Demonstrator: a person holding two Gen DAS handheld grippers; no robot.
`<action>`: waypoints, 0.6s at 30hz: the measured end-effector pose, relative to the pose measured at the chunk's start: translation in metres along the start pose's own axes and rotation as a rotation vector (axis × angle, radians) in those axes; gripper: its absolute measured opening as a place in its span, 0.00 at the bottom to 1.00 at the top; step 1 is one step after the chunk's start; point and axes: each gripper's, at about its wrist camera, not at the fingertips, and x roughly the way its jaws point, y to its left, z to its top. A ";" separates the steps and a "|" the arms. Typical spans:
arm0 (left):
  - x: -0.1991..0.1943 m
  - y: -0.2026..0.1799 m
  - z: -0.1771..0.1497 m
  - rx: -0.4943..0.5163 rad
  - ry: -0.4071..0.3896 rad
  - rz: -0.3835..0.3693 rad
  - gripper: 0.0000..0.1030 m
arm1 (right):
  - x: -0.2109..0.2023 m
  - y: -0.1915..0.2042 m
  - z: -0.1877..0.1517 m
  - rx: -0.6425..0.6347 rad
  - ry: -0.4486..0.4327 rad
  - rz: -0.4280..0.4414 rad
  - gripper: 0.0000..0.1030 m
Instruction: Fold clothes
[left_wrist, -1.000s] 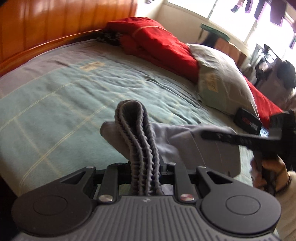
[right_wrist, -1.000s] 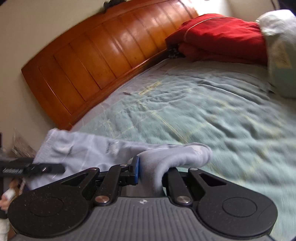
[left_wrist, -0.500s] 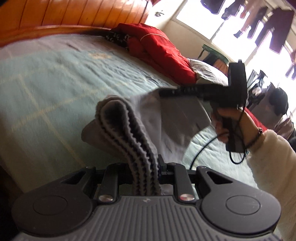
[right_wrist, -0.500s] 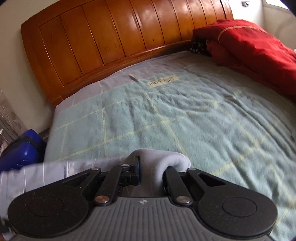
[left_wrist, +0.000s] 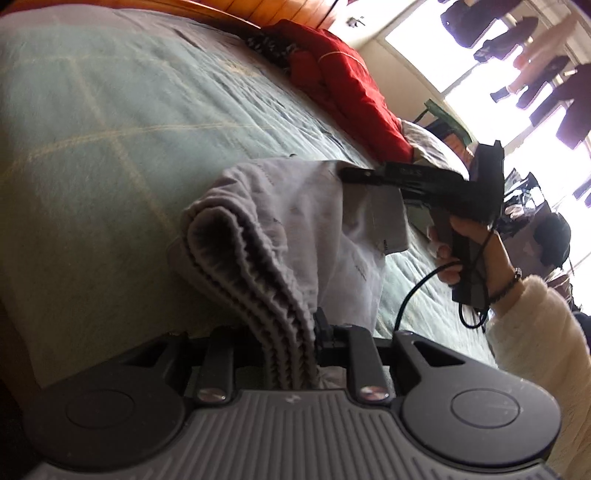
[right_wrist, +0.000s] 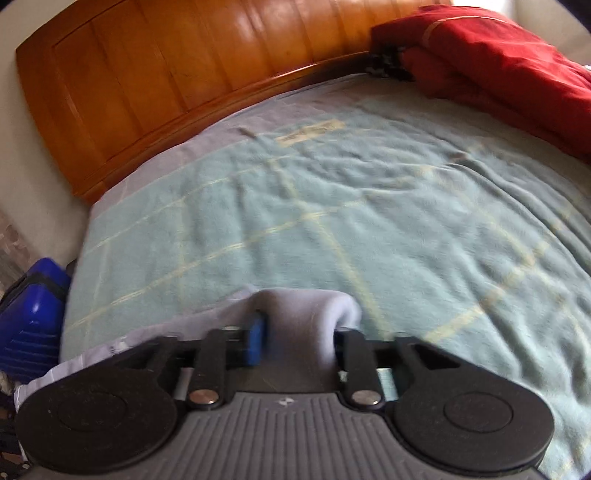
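Left wrist view
- Left gripper (left_wrist: 295, 354): its two fingers pinch the ribbed waistband of the grey garment (left_wrist: 295, 236), and the band runs up from between them.
- Grey garment: it hangs in folds above the near side of the green blanket (left_wrist: 110, 122), stretched between the two grippers.
- Right gripper (left_wrist: 349, 173): a hand (left_wrist: 461, 251) in a fluffy white sleeve (left_wrist: 535, 332) holds it, and its tip is at the far edge of the cloth.
- Red bedding (left_wrist: 347, 85): piled at the far end of the bed (a window with dark hanging clothes is behind it).

Right wrist view
- Right gripper (right_wrist: 299, 343): its jaws have just been opening, and a soft roll of the grey garment (right_wrist: 306, 314) still sits between them; the blue pad (right_wrist: 255, 341) looks loose from the cloth (this part is blurry).
- Grey garment: it trails off to the left, low over the blanket (right_wrist: 332, 192).
- Wooden headboard (right_wrist: 166, 62): it stands behind the bed.
- Red bedding (right_wrist: 498, 55): top right.
- Blue thing (right_wrist: 33, 314): on the left, beside the bed.
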 end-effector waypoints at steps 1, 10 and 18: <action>-0.002 0.002 -0.001 -0.001 -0.003 -0.001 0.23 | -0.004 -0.005 -0.001 0.015 -0.008 -0.003 0.55; -0.041 -0.003 -0.013 0.085 -0.035 0.013 0.38 | -0.074 -0.069 -0.054 0.252 -0.085 0.072 0.63; -0.077 -0.016 0.035 0.151 -0.062 0.011 0.42 | -0.104 -0.061 -0.114 0.381 -0.027 0.235 0.64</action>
